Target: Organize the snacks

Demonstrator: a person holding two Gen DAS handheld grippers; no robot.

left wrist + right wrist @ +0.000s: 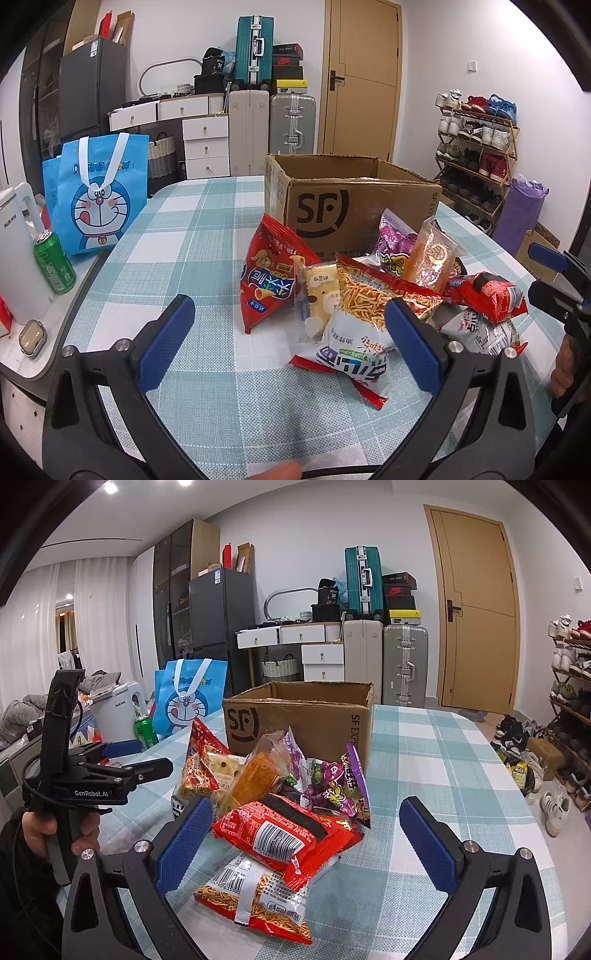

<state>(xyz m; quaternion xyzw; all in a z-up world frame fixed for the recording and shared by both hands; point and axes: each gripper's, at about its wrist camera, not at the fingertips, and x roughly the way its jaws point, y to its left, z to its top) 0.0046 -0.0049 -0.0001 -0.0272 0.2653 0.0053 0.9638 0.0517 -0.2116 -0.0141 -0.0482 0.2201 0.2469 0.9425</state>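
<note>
Snacks (369, 291) are heaped near the SF-marked box (354, 210). From the left wrist, the left gripper (288, 332) is spread wide and empty; slick bags could slide. From the right wrist, the right gripper (306, 834) gapes around a red packet (280, 834); "GenRobot.AI" is read.

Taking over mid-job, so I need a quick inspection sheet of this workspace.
Surface: checked tablecloth.
Job's things: snack pile in front of the open SF box.
Clutter: green can, white kettle, blue cartoon bag.
Grippers: left hand-held gripper open; right hand-held gripper open; both empty.
Cables: black cable at the left handle.
Surroundings: suitcases, shoe rack, door.
</note>
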